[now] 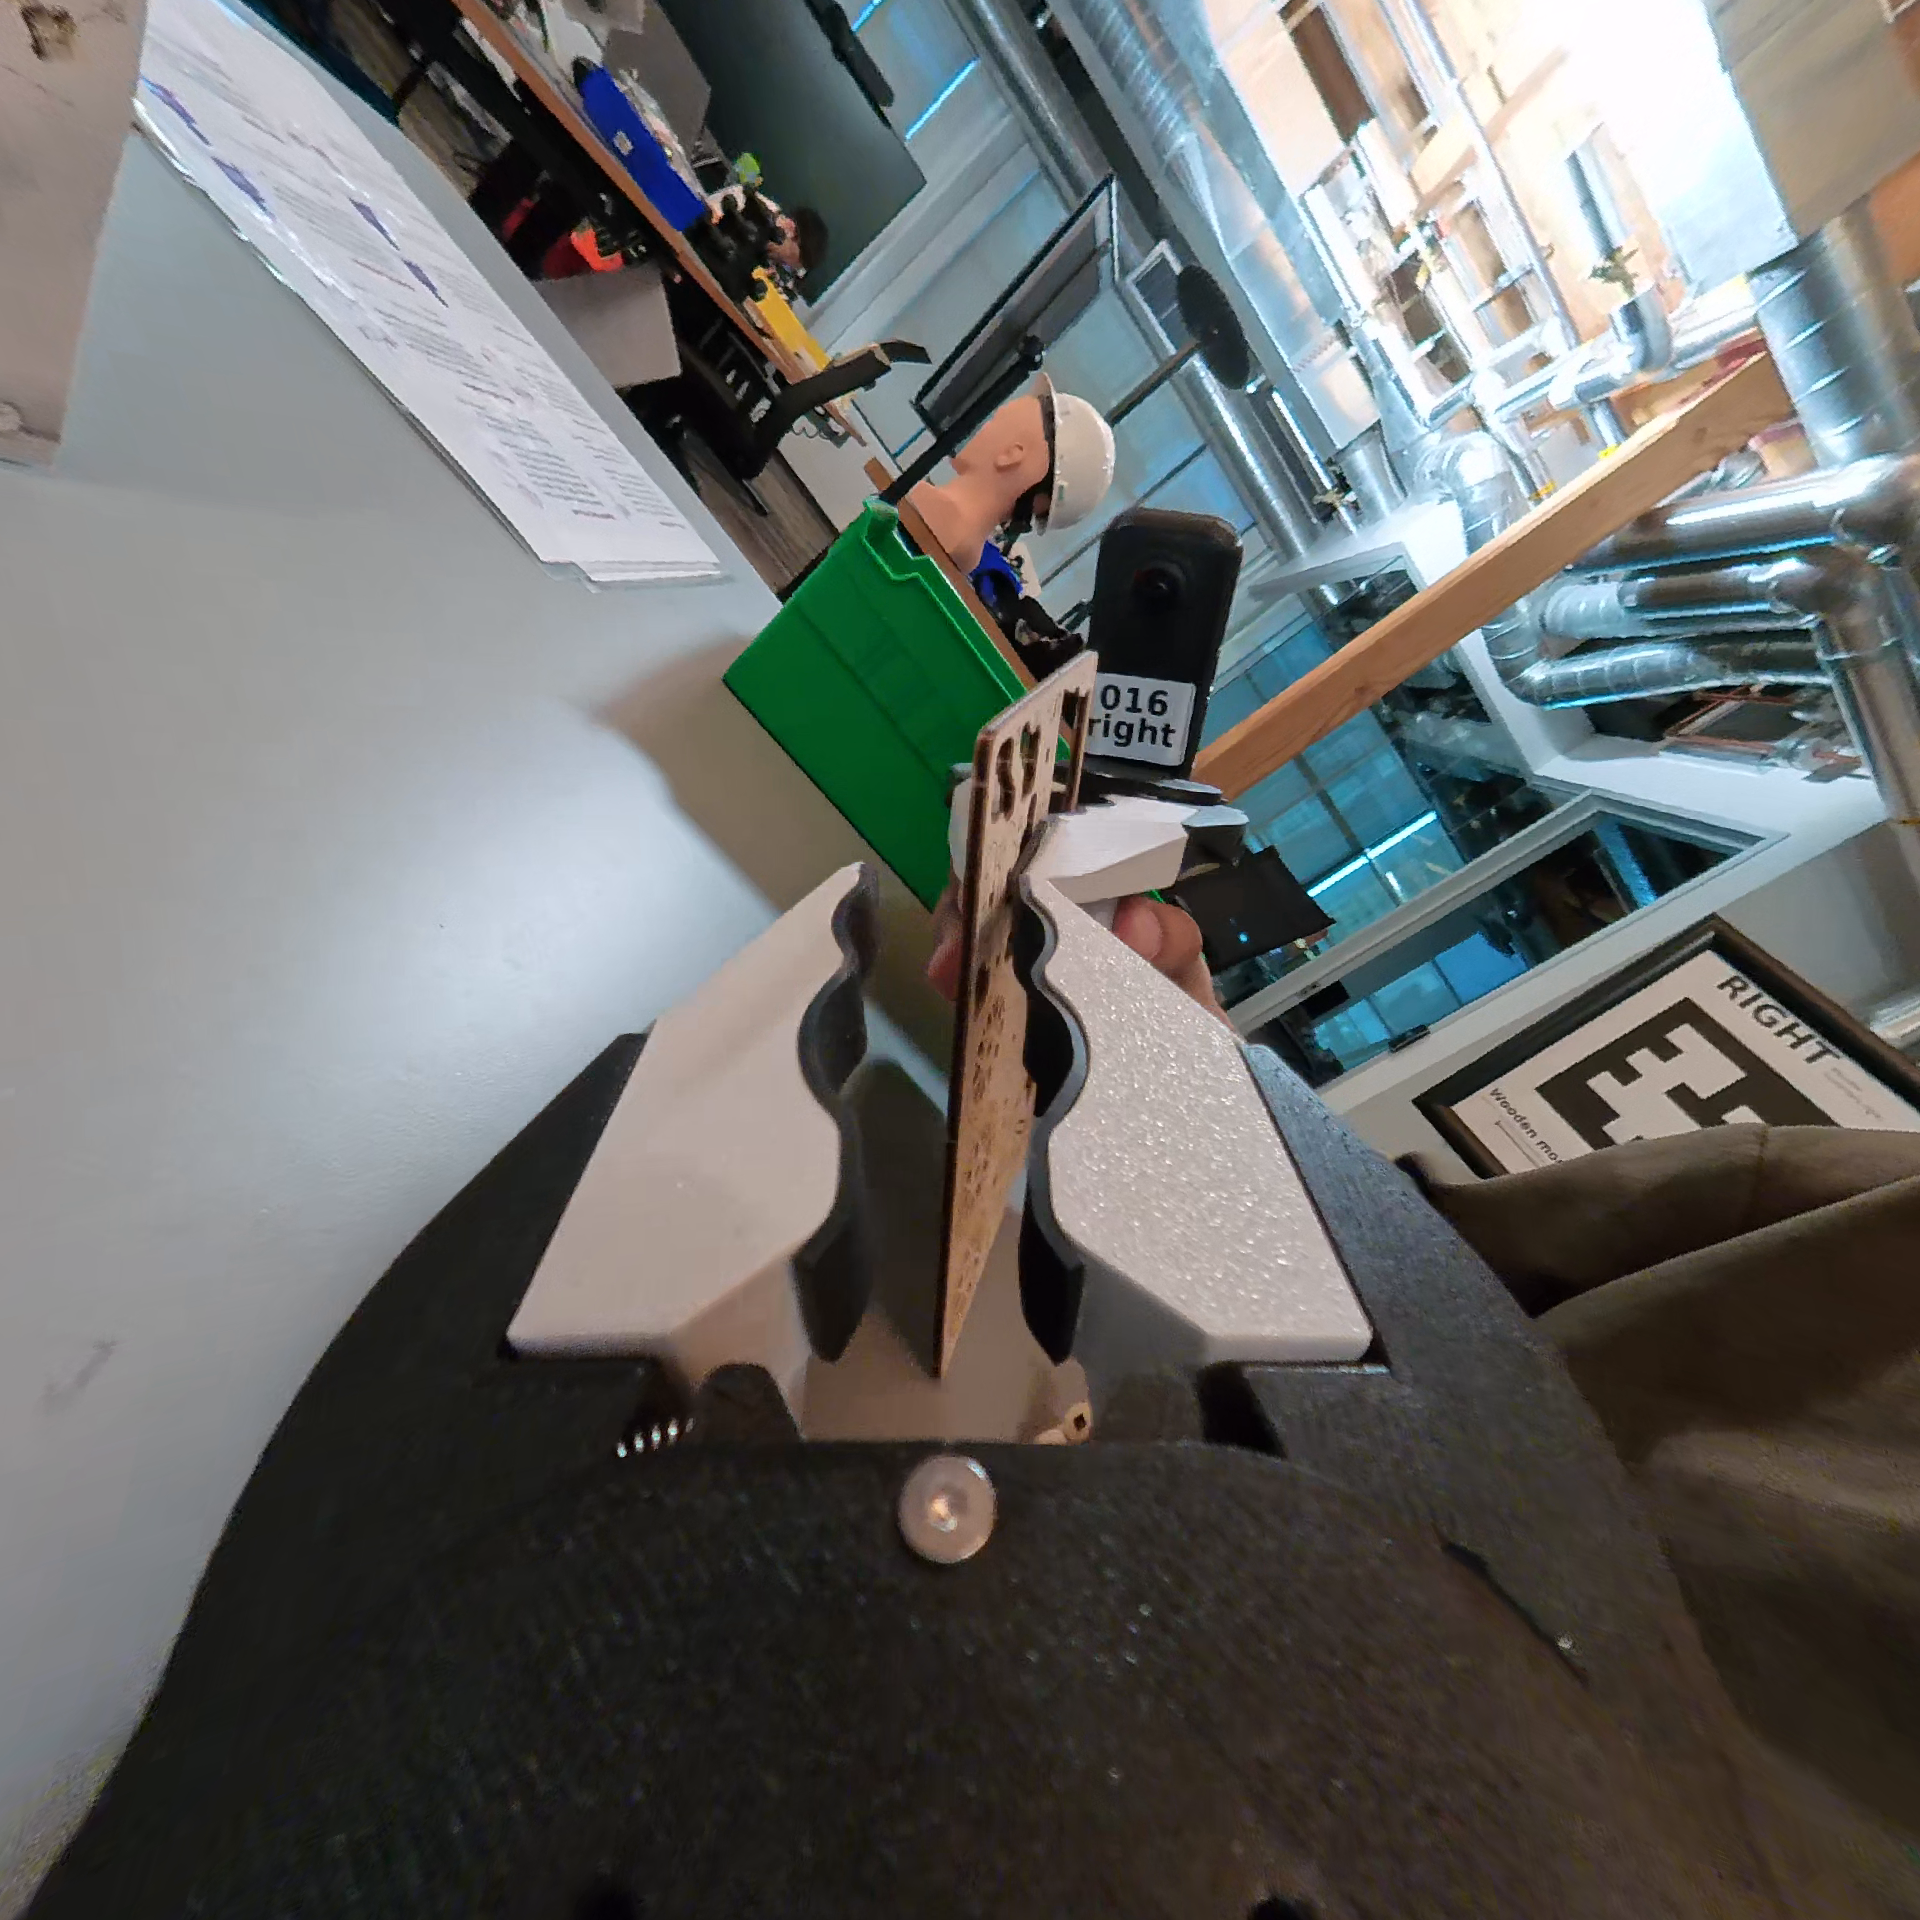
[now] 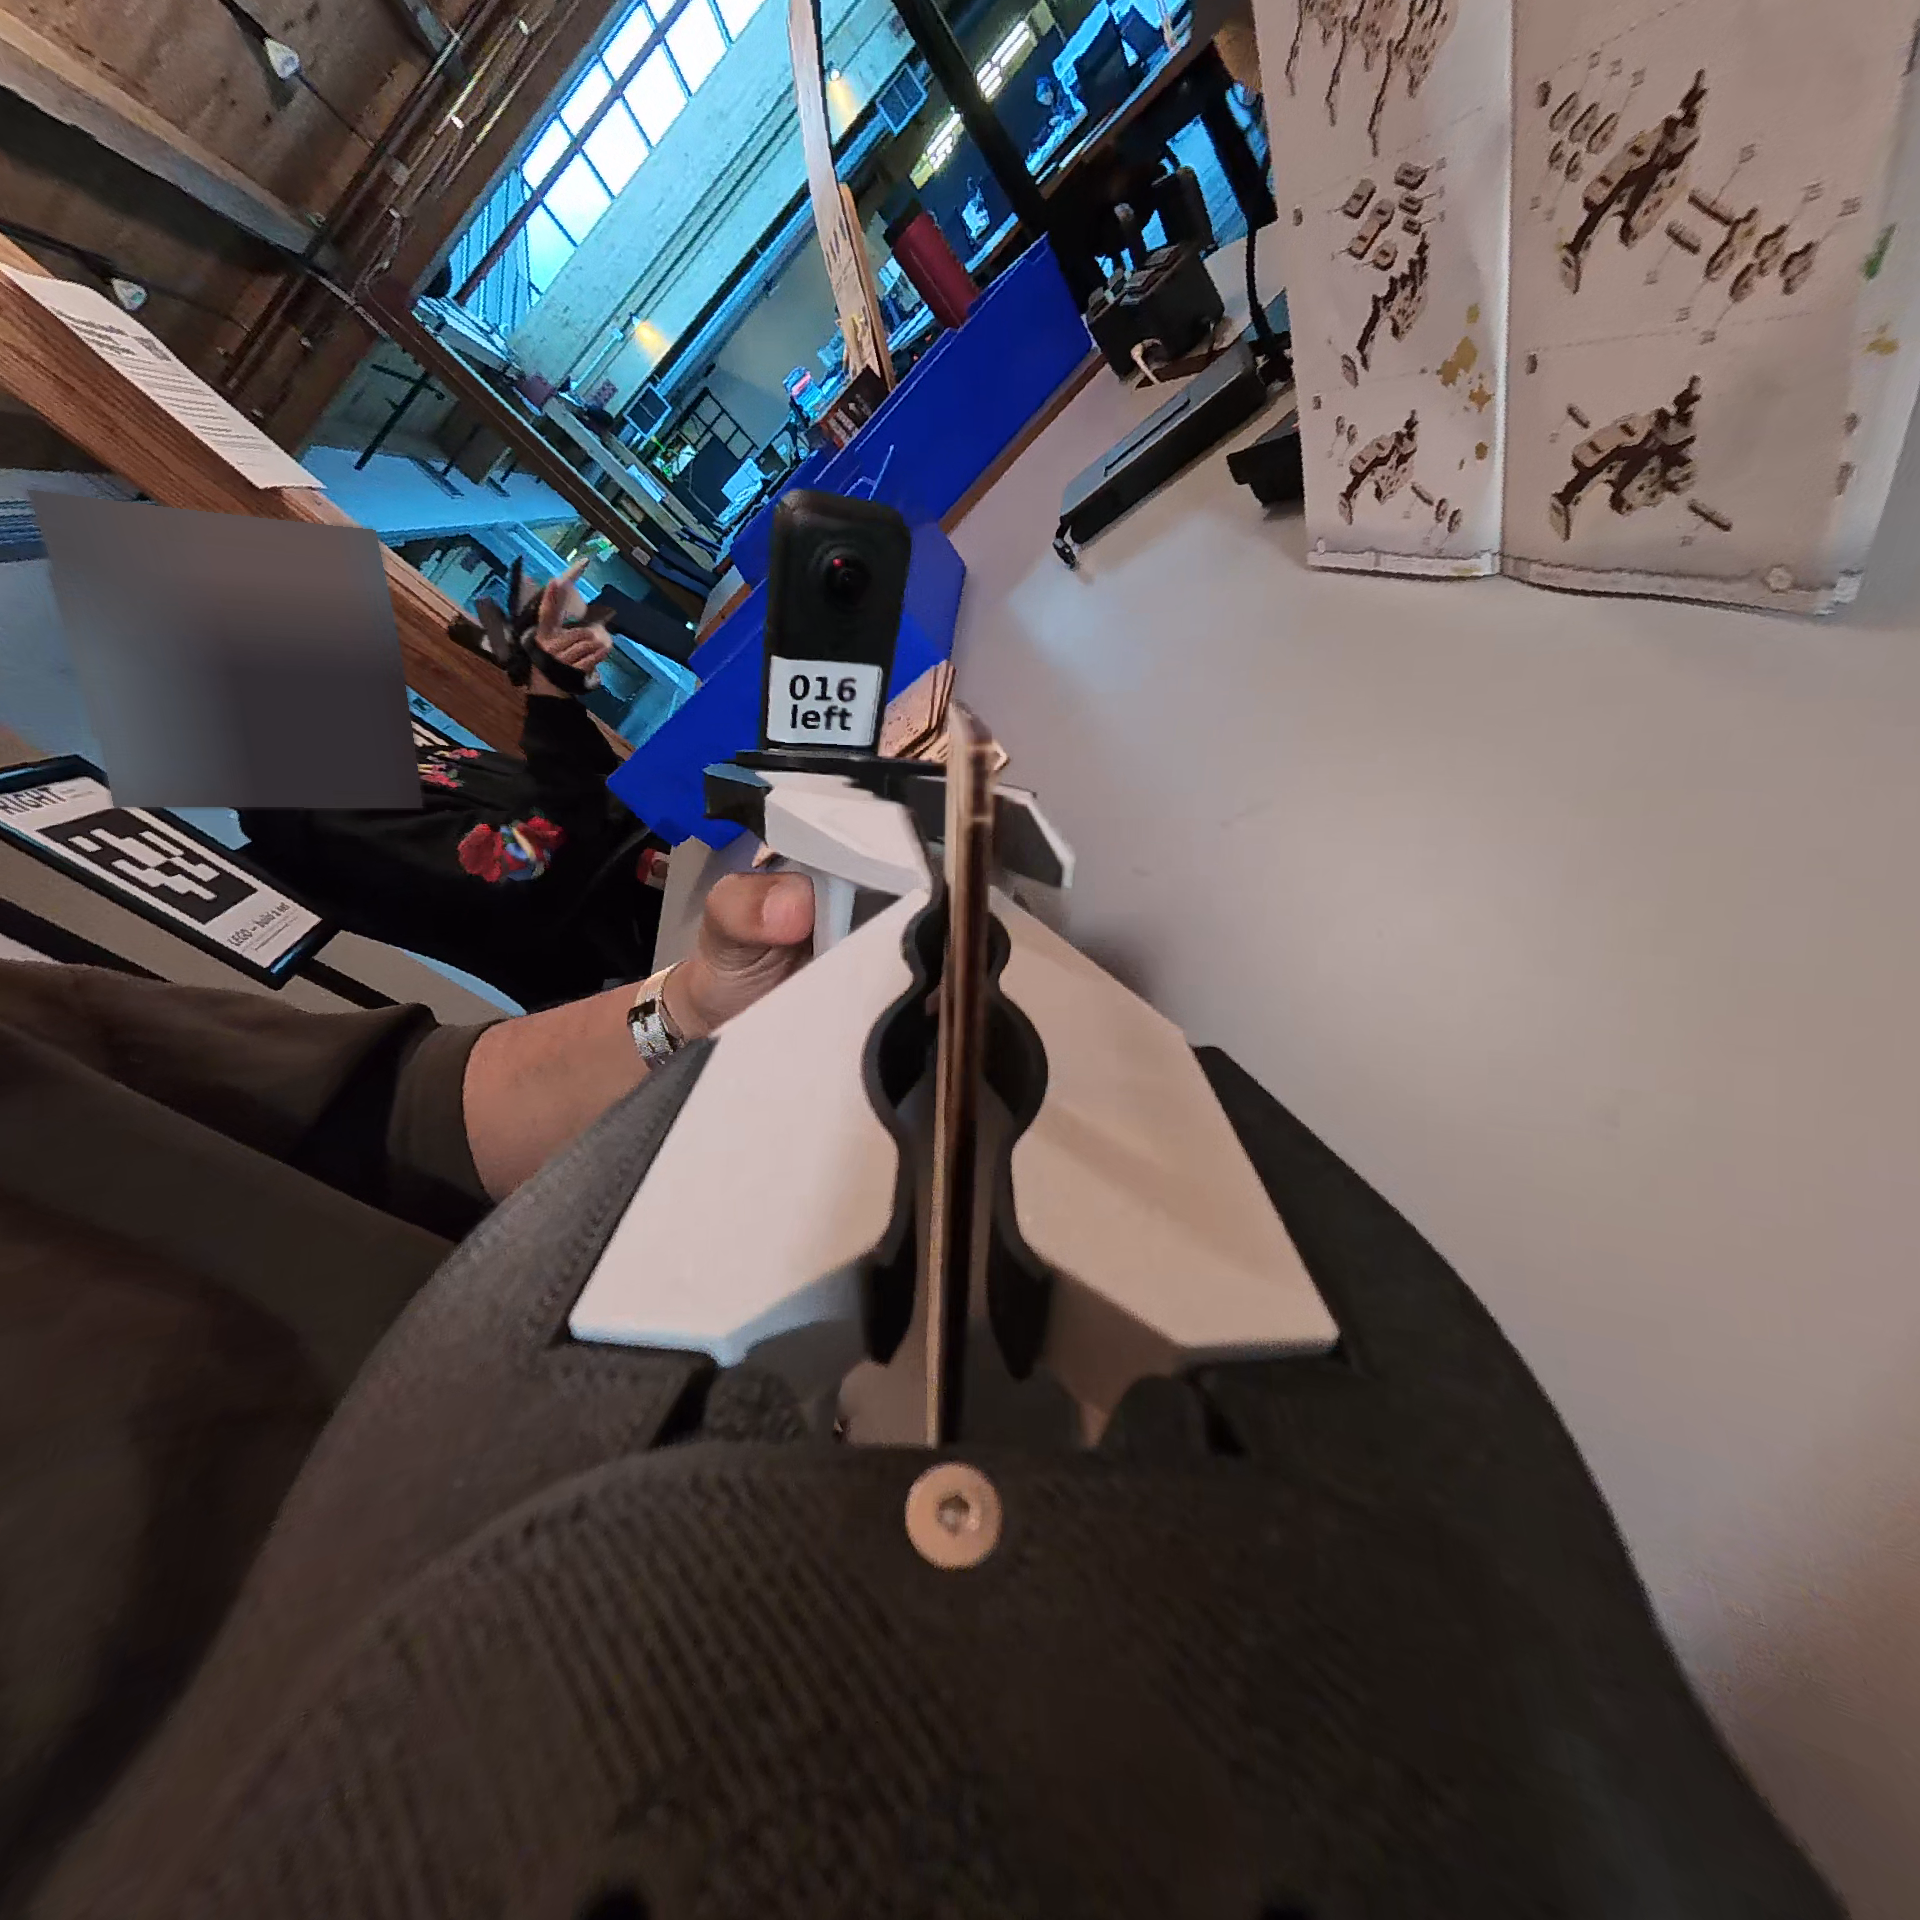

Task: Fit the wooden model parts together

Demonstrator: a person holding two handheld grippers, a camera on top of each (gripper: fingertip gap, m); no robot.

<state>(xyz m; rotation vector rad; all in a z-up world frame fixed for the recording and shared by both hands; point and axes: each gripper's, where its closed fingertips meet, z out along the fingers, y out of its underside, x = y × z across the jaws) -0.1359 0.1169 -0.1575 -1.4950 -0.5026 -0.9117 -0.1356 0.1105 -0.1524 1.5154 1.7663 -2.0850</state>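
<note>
A thin wooden parts sheet point(image 1: 995, 1049) with laser-cut shapes stands on edge between the two grippers, above the grey table point(image 1: 312, 883). My left gripper point(image 1: 940, 914) is open; the sheet sits in its gap and rests against the right-hand finger point(image 1: 1132, 1122). My right gripper point(image 2: 956, 920) is shut on the same sheet point(image 2: 961, 1049), seen edge-on. The two grippers face each other at close range: the right one shows in the left wrist view point(image 1: 1049, 836), the left one in the right wrist view point(image 2: 914, 821). A hand point(image 2: 753, 935) holds the left gripper.
A green bin point(image 1: 873, 707) stands behind the sheet, a blue bin point(image 2: 935, 416) on the other side. Assembly instruction pages point(image 2: 1610, 312) and printed papers point(image 1: 416, 312) lie on the table. A framed marker card point(image 1: 1662, 1081) sits near my brown sleeve point(image 1: 1714, 1299). A mannequin head with a hard hat point(image 1: 1039, 457) is farther off. My left and right fingertips are right by each other.
</note>
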